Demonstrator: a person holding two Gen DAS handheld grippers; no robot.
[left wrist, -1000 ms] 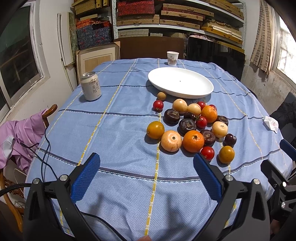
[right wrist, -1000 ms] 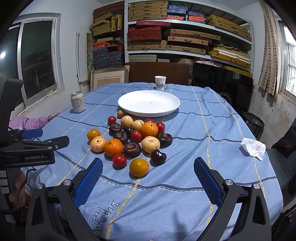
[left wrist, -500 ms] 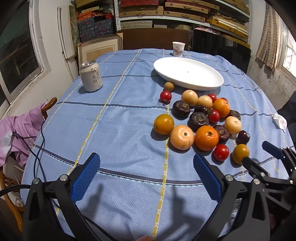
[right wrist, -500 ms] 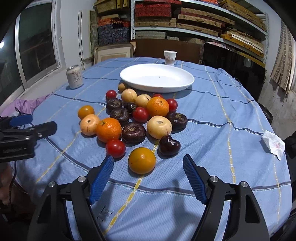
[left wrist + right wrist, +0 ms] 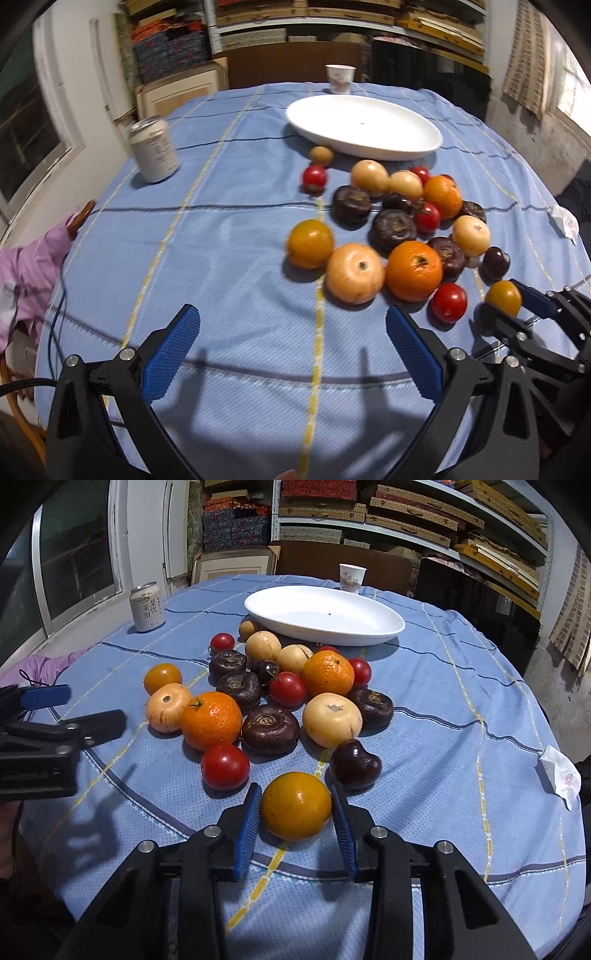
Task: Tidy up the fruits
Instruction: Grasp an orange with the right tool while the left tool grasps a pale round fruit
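Observation:
A pile of fruit [image 5: 269, 731] lies on the blue tablecloth: oranges, red tomatoes, pale yellow and dark purple fruits. Behind it stands an empty white plate [image 5: 321, 616] [image 5: 364, 127]. The nearest piece is a yellow-orange fruit [image 5: 295, 812] [image 5: 503, 295]. My right gripper [image 5: 295, 788] [image 5: 498, 301] is around it, jaws closing, with both blue pads against its sides. My left gripper [image 5: 291, 314] [image 5: 96, 707] hovers open over bare cloth in front of the pile's left side, holding nothing.
A drink can [image 5: 153, 149] [image 5: 146, 607] stands at the table's left. A paper cup [image 5: 340, 78] sits behind the plate. A crumpled tissue [image 5: 559, 775] lies near the right edge. Pink cloth [image 5: 22, 266] hangs on a chair at the left.
The right gripper came down to the yellow-orange fruit and its jaws narrowed from wide open until they met it. The left gripper moved lower and closer to the pile, staying open.

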